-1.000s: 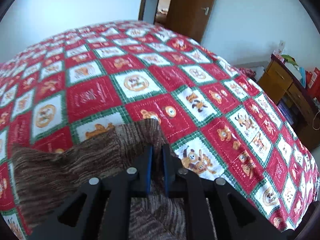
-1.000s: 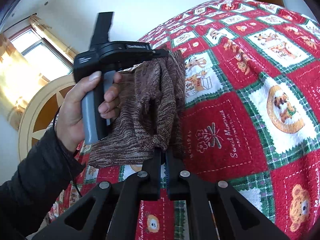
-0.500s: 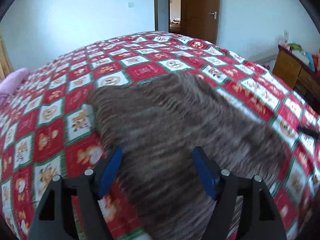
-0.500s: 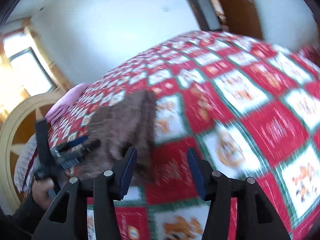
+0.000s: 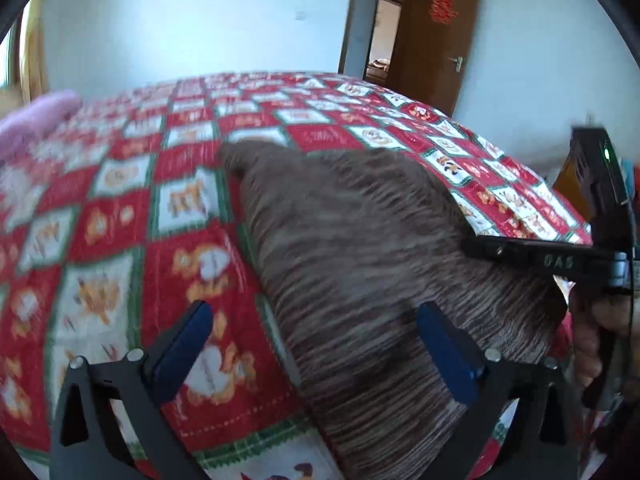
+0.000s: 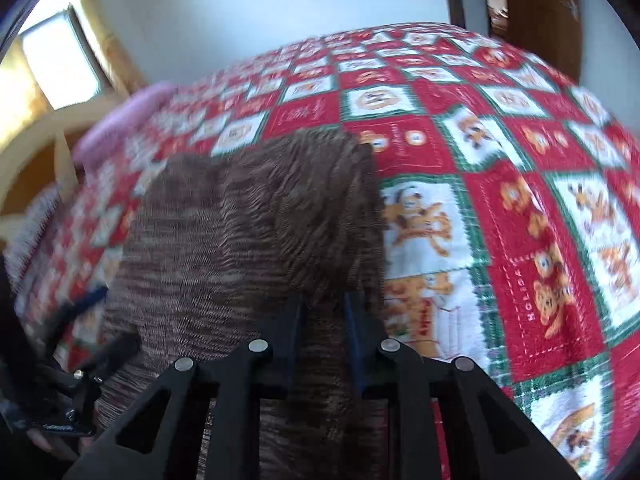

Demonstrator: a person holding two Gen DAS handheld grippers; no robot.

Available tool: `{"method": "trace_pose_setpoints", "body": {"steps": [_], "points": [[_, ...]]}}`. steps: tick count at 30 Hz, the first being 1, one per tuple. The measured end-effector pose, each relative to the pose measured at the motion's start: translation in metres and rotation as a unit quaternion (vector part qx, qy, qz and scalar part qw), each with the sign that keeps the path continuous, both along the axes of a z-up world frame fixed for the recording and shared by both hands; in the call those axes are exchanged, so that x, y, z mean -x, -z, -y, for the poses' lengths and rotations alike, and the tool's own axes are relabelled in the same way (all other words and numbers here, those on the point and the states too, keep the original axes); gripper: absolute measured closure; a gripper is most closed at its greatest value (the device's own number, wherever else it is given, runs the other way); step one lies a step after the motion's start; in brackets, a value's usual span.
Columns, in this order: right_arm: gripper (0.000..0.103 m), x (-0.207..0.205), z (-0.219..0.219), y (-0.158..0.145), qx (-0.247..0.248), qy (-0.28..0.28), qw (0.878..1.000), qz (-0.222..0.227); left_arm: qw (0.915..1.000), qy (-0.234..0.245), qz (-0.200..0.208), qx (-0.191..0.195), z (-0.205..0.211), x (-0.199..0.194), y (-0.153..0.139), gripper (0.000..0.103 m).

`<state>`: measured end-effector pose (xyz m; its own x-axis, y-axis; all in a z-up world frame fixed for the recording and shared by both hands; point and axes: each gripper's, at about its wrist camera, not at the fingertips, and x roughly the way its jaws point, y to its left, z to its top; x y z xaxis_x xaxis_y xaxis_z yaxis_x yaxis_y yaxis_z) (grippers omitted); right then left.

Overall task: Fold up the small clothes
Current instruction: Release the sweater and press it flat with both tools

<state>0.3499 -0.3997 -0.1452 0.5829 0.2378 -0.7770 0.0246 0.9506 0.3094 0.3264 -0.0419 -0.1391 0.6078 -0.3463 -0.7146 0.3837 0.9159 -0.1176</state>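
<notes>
A: Garment, location?
B: Brown striped knit garment (image 5: 360, 264) lies spread on red-green-white checked quilt with bear prints (image 5: 100, 240), pink fabric (image 5: 36, 120) at the far left edge.
A: Left gripper (image 5: 316, 344)?
B: Jaws opening, blue pads (image 5: 188, 336) far apart; one over quilt, one over knit, nothing pinched.
A: Right gripper (image 6: 322, 320)?
B: Jaws closing, a ridge of knit (image 6: 248, 232) between them. Cannot tell if pads press it yet; frame blurred.
</notes>
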Motion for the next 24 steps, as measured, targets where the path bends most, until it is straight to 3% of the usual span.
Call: {"method": "trace_pose_setpoints", "body": {"steps": [5, 10, 14, 19, 23, 24], "points": [[0.08, -0.002, -0.008, -0.018, 0.045, -0.011, 0.999, -0.016, 0.9975, -0.008, -0.066, 0.024, -0.009, -0.014, 0.017, 0.0], [0.079, -0.028, -0.01, -0.051, 0.032, -0.015, 0.999, 0.033, 0.9981, -0.011, -0.057, 0.02, -0.007, -0.009, 0.015, 0.0], [0.079, -0.06, -0.02, -0.047, -0.008, -0.043, 0.999, 0.023, 0.9985, -0.036, -0.033, 0.024, -0.016, -0.009, -0.001, 0.0], [0.079, -0.1, -0.015, -0.009, -0.024, -0.034, 0.998, -0.045, 0.9985, -0.05, 0.021, -0.008, -0.024, -0.053, -0.032, 0.0], [0.082, -0.107, 0.004, -0.005, -0.018, -0.002, 0.999, -0.042, 0.9905, -0.098, -0.009, -0.096, -0.052, -0.118, 0.001, 0.0], [0.082, -0.105, 0.007, -0.004, -0.014, 0.006, 0.999, -0.046, 0.9912, -0.092, -0.032, -0.09, -0.057, -0.128, 0.016, 0.0]]}}
